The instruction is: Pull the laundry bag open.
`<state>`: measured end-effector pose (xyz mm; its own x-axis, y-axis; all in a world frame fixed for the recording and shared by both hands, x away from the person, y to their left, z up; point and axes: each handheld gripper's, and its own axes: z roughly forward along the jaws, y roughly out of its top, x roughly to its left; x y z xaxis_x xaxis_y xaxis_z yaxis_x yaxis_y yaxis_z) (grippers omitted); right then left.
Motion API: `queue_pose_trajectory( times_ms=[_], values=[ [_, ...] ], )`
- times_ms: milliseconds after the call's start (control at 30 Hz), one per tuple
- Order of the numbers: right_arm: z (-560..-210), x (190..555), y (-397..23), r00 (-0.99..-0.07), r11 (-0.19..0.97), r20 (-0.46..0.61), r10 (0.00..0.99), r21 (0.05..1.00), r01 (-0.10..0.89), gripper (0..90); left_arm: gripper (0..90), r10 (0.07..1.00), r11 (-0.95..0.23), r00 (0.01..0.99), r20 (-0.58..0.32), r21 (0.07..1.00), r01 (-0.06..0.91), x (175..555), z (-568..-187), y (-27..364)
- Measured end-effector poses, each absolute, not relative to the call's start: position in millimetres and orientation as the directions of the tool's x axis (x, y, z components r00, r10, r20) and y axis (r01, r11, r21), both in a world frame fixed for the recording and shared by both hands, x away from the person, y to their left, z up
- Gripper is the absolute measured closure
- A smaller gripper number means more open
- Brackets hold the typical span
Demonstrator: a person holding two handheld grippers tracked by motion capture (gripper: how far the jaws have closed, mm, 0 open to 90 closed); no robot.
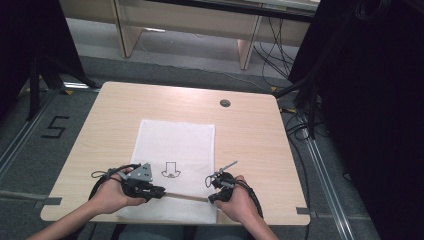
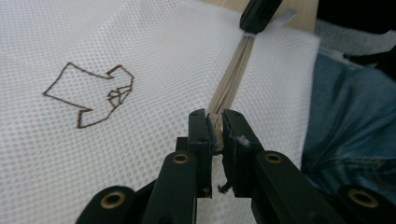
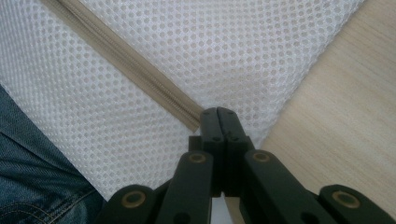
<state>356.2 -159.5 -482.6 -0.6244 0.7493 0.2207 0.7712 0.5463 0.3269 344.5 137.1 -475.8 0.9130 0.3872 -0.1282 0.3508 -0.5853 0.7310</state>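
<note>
Mesh bag (image 1: 175, 150), white and flat, lay on the middle of the wooden bench (image 1: 250, 135), with its near edge at 6 o'clock, close to me. A beige zipper (image 1: 186, 196) ran across this near part of the bag, from 9 o'clock to 3 o'clock. Beyond the zipper, toward 12 o'clock, a small brown outline drawing (image 1: 170, 170) was printed on the mesh.

My left tool (image 1: 161, 192) was at the 9 o'clock end of the zipper. In the left gripper view its jaws were clamped on the zipper's end (image 2: 215, 133), with only a thin gap between them, where the beige piece sat. My right tool (image 1: 212, 198) was at the 3 o'clock end. In the right gripper view its jaws (image 3: 218, 122) were pressed fully together at the place where the zipper tape (image 3: 135, 65) ended, near the bag's corner and the bare bench (image 3: 345, 121). I could not tell exactly what they pinched there. Blue denim (image 3: 32, 168) of my lap showed below the bench's edge.
</note>
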Motion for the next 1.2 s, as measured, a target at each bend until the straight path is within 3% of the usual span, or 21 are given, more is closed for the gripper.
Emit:
queue_pose_trajectory(
  times_ms=[967,1200],
  values=[
    [-483.6,358.4,-160.9,-0.647,0.565,0.206,0.734,0.342,0.751,90.0,81.9,0.414,-0.554,0.898,-0.151,0.741,0.38,341.5,-476.2,153.7],
    [-483.6,358.2,-161.0,-0.642,0.56,0.208,0.738,0.341,0.755,90.0,81.9,0.409,-0.572,0.905,-0.122,0.739,0.358,342.8,-474.8,155.8]
  ],
)
